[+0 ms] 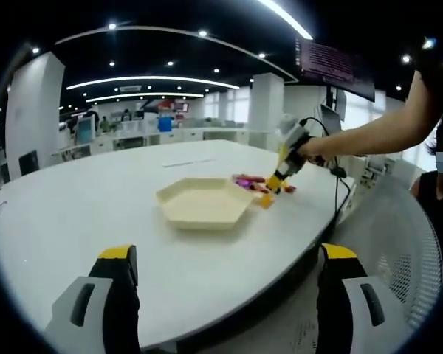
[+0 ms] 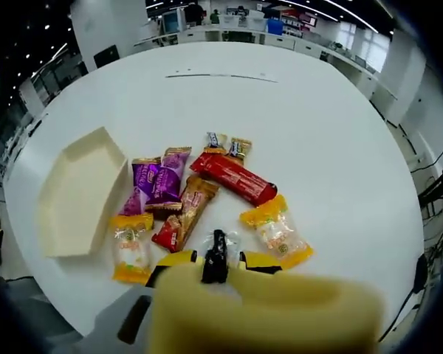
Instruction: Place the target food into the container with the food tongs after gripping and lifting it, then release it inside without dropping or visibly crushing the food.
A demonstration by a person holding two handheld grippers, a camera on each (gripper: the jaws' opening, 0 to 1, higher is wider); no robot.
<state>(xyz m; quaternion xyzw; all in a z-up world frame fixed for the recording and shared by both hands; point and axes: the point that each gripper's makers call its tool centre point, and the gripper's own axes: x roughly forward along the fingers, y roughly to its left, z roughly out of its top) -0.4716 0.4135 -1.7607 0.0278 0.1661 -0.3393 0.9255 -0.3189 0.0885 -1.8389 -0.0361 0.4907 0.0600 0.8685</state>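
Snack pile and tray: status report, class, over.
Left hand-held gripper open, back from table edge. Right hand-held gripper down over snack packets, jaw state unclear. Hexagonal tray empty beside pile. Nothing in the way.

A white table (image 2: 317, 110) carries a cream hexagonal tray (image 2: 74, 195) and wrapped snacks (image 2: 199, 192).

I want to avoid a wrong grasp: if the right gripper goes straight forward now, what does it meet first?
Probably the small black-wrapped candy just ahead of the right gripper, before the red-brown snack bar beyond. Depth is unclear.
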